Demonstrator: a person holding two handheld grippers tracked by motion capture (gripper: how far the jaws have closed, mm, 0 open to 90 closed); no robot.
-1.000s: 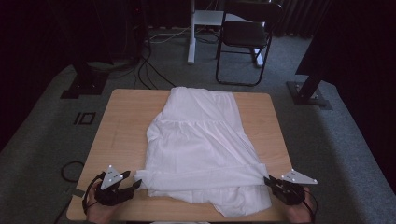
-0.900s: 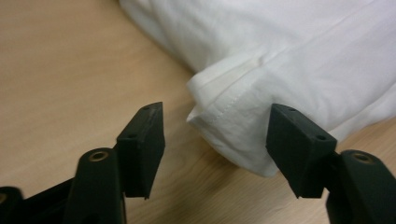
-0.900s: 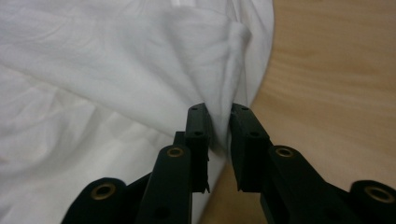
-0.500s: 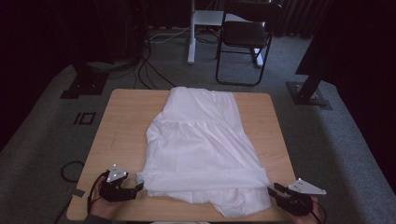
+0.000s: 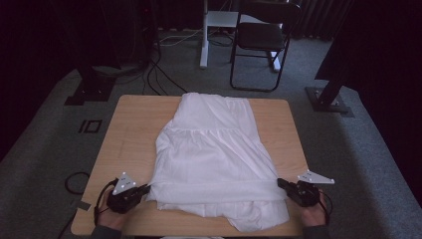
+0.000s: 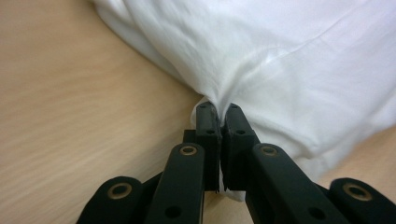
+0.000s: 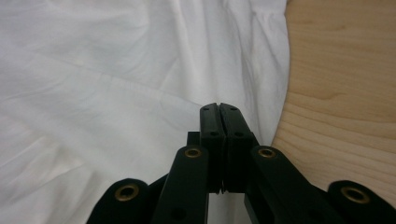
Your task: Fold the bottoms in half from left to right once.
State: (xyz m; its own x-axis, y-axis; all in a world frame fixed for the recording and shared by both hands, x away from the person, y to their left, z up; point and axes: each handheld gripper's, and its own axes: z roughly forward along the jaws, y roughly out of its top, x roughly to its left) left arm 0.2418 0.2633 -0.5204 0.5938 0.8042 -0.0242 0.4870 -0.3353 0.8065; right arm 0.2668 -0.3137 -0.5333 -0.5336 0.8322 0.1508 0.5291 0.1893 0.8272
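Spreading over the middle of the wooden table (image 5: 127, 134), the white garment (image 5: 214, 154) has its near hem cut off by the frame edge. At its near left corner the left gripper (image 6: 217, 111) has just closed, jaws pinching a fold of cloth. At the near right edge the right gripper (image 7: 219, 108) has closed too — whether cloth lies between its pads is hard to tell.

Wooden counter (image 5: 129, 134) stands on grey carpet (image 5: 45, 149). Black folding chair (image 5: 261, 42) beyond counter's far edge, white post base (image 5: 214, 30) just left of chair. Black cables (image 5: 154, 74) trail past counter's far-left corner. Dark stand foot (image 5: 331, 99) off far-right corner.
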